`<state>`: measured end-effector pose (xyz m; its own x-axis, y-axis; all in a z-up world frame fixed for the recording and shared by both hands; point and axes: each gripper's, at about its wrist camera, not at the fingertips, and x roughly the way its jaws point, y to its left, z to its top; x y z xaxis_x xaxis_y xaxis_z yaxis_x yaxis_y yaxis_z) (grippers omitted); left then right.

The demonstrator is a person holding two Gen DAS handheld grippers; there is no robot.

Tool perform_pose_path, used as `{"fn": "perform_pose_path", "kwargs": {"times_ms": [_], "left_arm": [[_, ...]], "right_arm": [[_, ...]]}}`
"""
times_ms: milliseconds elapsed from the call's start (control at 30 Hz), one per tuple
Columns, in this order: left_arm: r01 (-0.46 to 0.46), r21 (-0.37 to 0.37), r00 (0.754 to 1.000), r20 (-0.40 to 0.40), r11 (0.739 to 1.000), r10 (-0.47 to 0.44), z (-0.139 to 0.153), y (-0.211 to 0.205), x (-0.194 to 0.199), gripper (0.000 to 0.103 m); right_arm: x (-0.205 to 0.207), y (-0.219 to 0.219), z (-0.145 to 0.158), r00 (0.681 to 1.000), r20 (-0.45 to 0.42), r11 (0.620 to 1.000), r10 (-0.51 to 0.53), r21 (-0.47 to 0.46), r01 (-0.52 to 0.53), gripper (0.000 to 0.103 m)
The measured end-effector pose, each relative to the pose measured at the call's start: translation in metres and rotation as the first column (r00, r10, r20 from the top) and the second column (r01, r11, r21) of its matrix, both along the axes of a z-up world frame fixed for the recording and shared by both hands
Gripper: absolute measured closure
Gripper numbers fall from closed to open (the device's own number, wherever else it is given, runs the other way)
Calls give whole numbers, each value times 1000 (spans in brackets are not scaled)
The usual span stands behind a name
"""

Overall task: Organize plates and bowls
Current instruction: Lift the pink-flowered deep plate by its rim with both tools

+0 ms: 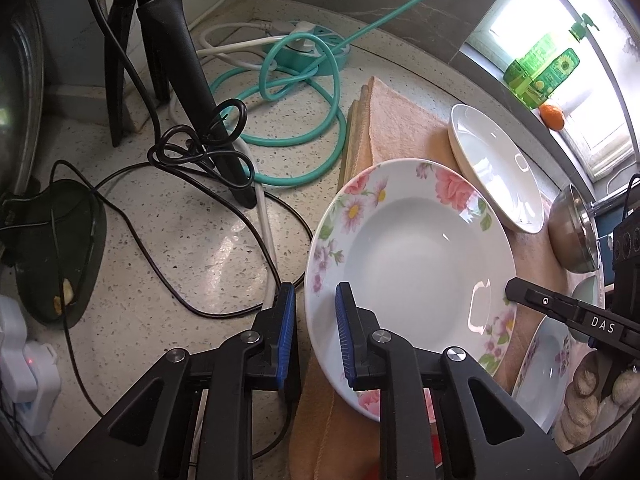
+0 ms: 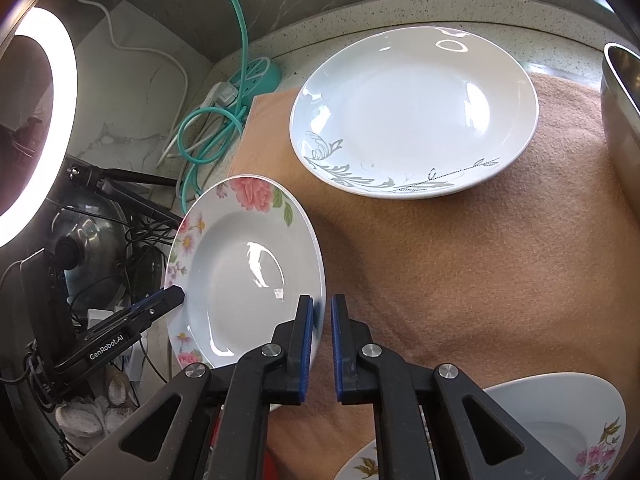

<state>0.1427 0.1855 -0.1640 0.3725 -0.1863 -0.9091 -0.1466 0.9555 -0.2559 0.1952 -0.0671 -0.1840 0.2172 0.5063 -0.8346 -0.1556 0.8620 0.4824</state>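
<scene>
A floral plate with pink roses on its rim hangs tilted over the left edge of a peach cloth. My left gripper is shut on its left rim, one blue pad lying on the plate's face. My right gripper is shut on the opposite rim, and one of its fingers shows at the plate's right edge. A white plate with a grey leaf pattern lies flat on the cloth farther back. Another flowered plate sits at the near right.
A steel bowl stands at the cloth's right side. Left of the cloth, the speckled counter carries a black tripod, black cables, a coiled teal cable and a power strip. A green bottle and an orange rest on the sill.
</scene>
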Motion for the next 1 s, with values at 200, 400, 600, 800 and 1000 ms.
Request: {"fn": "perform_pose_path", "kwargs": {"times_ms": [200,400,600,800,1000], "left_arm": [[1,-2,1000,2,1000,-1,0,0,1,87],[11,2,1000,6,1000,-11,0,-2,1,88],[20,5,1000,5,1000,-20,0,-3,1,89],[21,-15,1000,2,1000,-21,2,4,0,89],[19,-12,1000,20,1000,-18,4,4,-2,94]], "right_arm": [[1,3,0,1000,-4,1000,8,-4,-8,96],[1,2,0,1000,-5,1000,11,-3,-11,96],[1,2,-1,1000,-7,1000,12,-4,-12,96],[1,2,-1,1000,-11,1000,8,-2,-8,96],[0,3,0,1000,-10,1000,7,-7,-7,96]]}}
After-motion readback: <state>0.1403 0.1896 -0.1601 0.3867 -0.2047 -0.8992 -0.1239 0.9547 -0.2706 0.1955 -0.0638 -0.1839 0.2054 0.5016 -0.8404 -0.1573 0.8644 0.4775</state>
